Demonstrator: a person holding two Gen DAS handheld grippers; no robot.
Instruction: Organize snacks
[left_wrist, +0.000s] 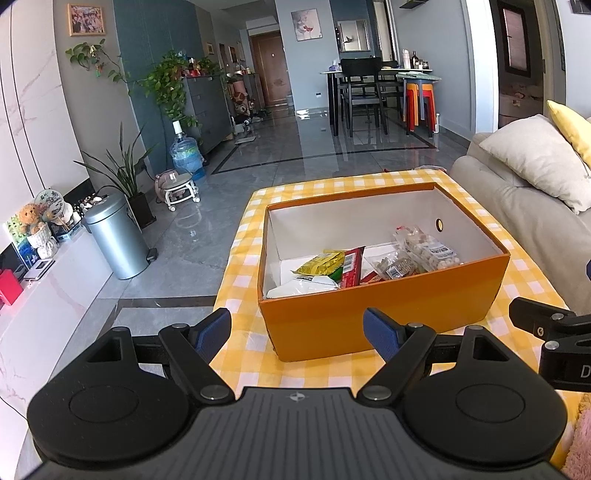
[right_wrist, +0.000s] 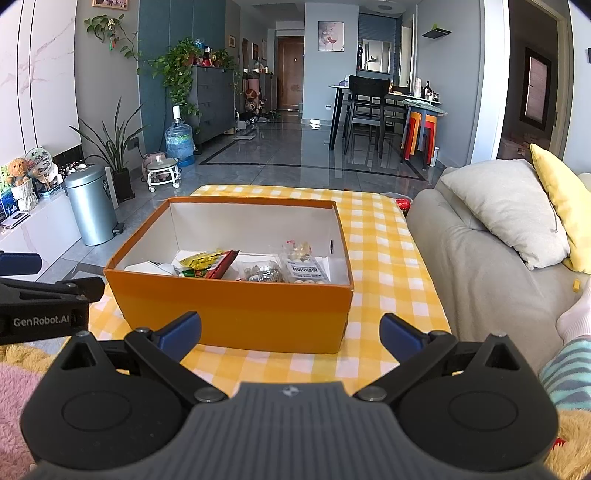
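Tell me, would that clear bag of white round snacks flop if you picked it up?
Probably floppy: the clear bag looks like thin crinkled plastic. Its loose round pieces would likely shift and sag. It seems light, lying slack inside the orange box.

Matt cardboard box (left_wrist: 380, 317); glossy snack wrappers (left_wrist: 325, 264).

Both tools are held low and level, side by side, pointing the same way. The left black two-finger gripper with blue pads (left_wrist: 297, 334) has its jaws spread wide, nothing between them, its blue fingertips (left_wrist: 212, 332) well apart. The right black two-finger gripper with blue pads (right_wrist: 291, 336) is spread just as wide and holds nothing. Each shows at the edge of the other's view, so they sit close together without touching.
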